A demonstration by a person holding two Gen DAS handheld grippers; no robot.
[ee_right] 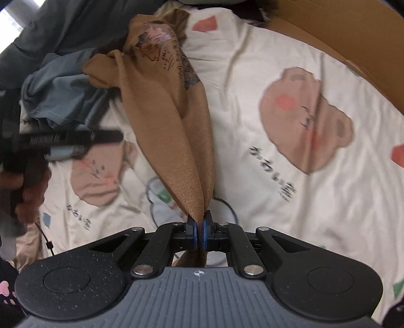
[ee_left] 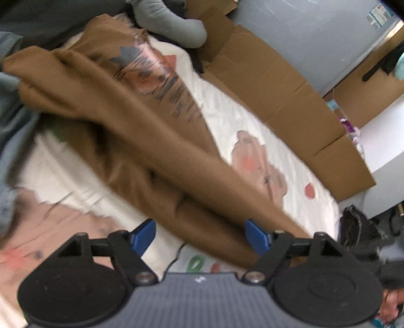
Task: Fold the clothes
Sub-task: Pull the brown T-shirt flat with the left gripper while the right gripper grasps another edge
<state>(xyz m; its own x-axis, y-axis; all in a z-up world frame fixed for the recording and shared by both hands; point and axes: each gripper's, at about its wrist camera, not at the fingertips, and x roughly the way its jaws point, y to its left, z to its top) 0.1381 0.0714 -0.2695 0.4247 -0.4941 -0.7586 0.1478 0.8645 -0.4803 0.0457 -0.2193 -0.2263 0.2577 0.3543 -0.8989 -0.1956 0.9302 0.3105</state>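
A brown T-shirt with a pink and black print is stretched in folds over the white bear-print sheet. My left gripper is open, its blue fingers wide apart, and a fold of the shirt runs between them. In the right wrist view the brown T-shirt hangs taut in a narrow bunch from my right gripper, which is shut on its edge. The left gripper's body shows blurred at the far left, held by a hand.
Grey-blue clothes lie heaped beside the shirt's far end. Flat brown cardboard borders the sheet on the right. A grey garment lies at the top. A black item sits off the sheet's corner.
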